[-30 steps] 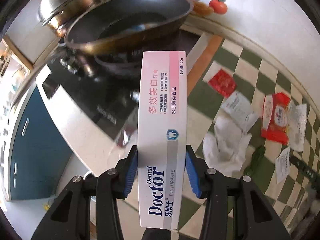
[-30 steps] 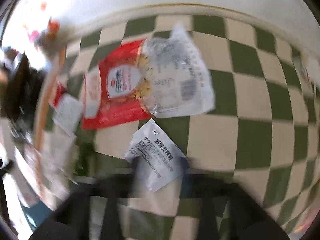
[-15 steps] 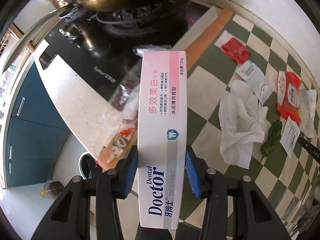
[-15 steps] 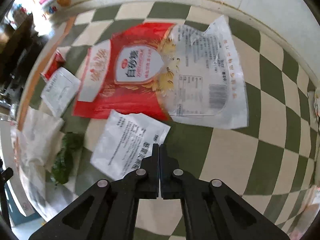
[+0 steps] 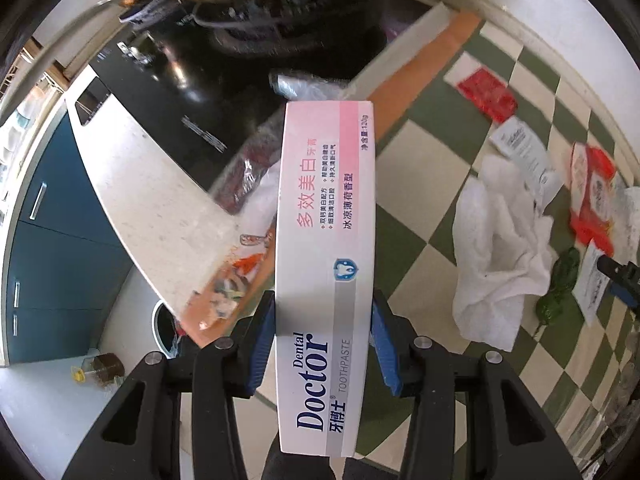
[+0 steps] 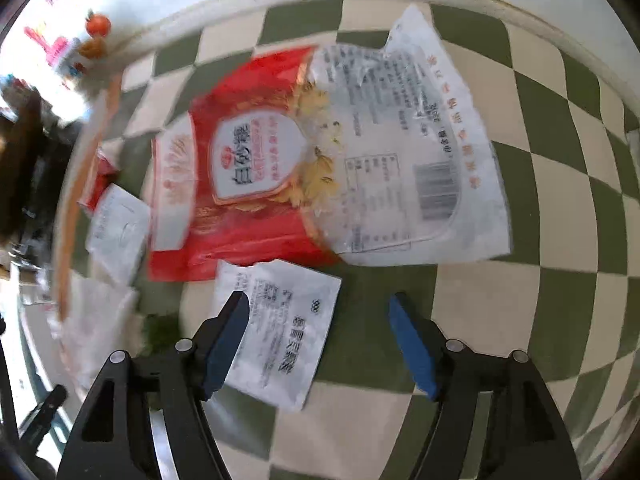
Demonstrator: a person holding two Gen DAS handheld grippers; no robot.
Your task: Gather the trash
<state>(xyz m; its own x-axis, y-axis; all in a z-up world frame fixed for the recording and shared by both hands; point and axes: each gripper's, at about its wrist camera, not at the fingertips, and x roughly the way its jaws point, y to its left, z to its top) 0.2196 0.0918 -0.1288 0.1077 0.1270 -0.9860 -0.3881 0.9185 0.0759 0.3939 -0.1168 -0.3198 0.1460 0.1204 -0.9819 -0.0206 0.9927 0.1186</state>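
Trash strewn over a green-and-cream checkered cloth [image 6: 500, 312].

Largest is the red and clear plastic food bag [image 6: 320, 160], then the crumpled white paper towel [image 5: 500, 256]. The left gripper [image 5: 324, 344] is clamped on a pink-and-white toothpaste box [image 5: 326, 248], held above the counter. The right gripper [image 6: 320, 344], jaws apart, hovers over a small white printed sachet [image 6: 280, 320] lying just below the bag.

We see a smooth cardboard toothpaste box [image 5: 326, 264] with a faint sheen, pressed between matt blue pads [image 5: 262, 350] on a black plastic left gripper [image 5: 324, 346]. The checked cloth [image 6: 540, 304] on the worktop looks matt. A red sugar bag [image 6: 244, 184] is glossy crinkled plastic, its clear part shiny. The white sachet [image 6: 280, 328] looks like smooth foil or paper. A white towel [image 5: 500, 248] is soft, rumpled cloth. The black stove top [image 5: 192, 92] is glossy glass.
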